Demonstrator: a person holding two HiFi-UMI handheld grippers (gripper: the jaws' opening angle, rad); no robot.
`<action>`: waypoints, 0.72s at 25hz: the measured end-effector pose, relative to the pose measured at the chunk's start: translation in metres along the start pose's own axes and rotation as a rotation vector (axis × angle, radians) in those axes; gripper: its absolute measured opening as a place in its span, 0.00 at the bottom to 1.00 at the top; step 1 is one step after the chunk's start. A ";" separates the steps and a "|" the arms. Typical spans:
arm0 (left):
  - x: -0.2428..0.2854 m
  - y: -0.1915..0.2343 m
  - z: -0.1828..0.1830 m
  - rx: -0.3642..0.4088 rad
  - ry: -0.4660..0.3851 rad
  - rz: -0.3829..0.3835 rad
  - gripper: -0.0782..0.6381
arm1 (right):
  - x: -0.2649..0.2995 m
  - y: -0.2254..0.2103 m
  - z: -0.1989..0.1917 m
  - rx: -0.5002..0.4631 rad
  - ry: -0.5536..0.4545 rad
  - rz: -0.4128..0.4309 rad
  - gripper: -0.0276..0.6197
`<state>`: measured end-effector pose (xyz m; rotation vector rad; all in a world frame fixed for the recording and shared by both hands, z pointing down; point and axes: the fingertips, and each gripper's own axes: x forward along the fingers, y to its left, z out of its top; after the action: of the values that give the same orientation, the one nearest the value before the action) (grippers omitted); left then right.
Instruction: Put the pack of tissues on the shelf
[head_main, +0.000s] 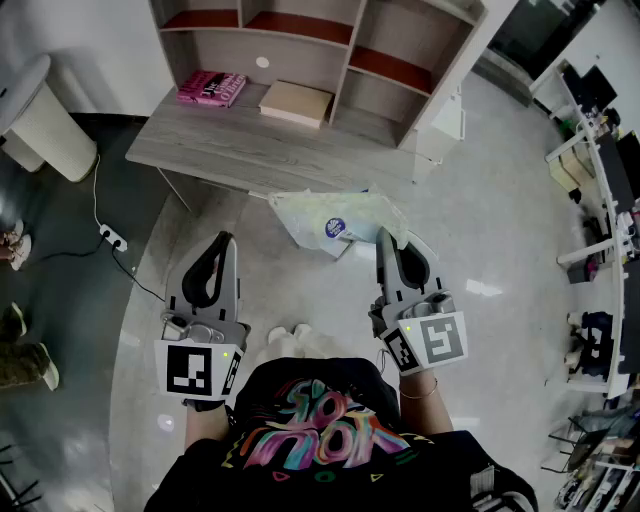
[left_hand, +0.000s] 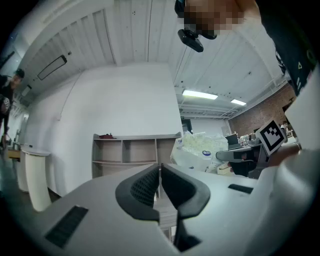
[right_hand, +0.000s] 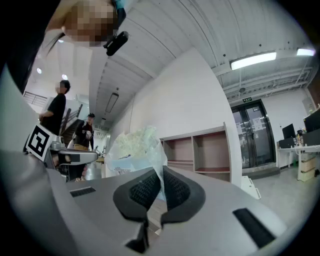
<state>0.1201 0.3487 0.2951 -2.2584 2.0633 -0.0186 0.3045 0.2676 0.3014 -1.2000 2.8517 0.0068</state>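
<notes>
Held up in the air: the pack of tissues (head_main: 335, 222), above the grey floor (head_main: 300, 290) and just short of the near edge of the wooden desk (head_main: 230, 150), not yet on the shelf (head_main: 345, 75). Gripped only by a fold of its clear wrapper in the right gripper (head_main: 383, 236), jaws pressed fully together on the thin plastic. Seen from the right gripper view, wrapper rising out from between the closed pads, bulk of the pack leaning to the left of the jaws, open compartments of the shelf behind and to the right.

Nothing in the left gripper (head_main: 225, 240): jaws shut against each other, tips pointing toward the desk, roughly level with the right one and apart from the pack.

Farther out, on the desk top in front of the shelf's lower compartments: a pink packet (head_main: 212, 87) to the left and a flat tan box (head_main: 296, 102) to its right, near but not touching. Left of the desk, a white bin (head_main: 45, 120). On the floor below it, a white power strip (head_main: 113, 238) with a cable running up toward the desk. At the left edge, shoes of other people (head_main: 12, 240). Along the right edge, office desks (head_main: 605, 190) crowded with small items too blurred to tell apart.
</notes>
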 end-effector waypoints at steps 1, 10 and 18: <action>0.001 -0.001 -0.001 0.000 0.000 0.004 0.16 | 0.000 -0.002 -0.001 -0.002 0.000 -0.001 0.07; 0.006 -0.015 0.000 0.024 -0.009 0.043 0.16 | -0.007 -0.021 -0.006 0.020 -0.025 0.024 0.07; 0.018 -0.019 -0.003 0.029 -0.002 0.083 0.16 | 0.008 -0.031 -0.013 0.050 -0.025 0.074 0.07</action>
<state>0.1401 0.3327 0.2987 -2.1536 2.1395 -0.0405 0.3204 0.2396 0.3144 -1.0775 2.8543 -0.0466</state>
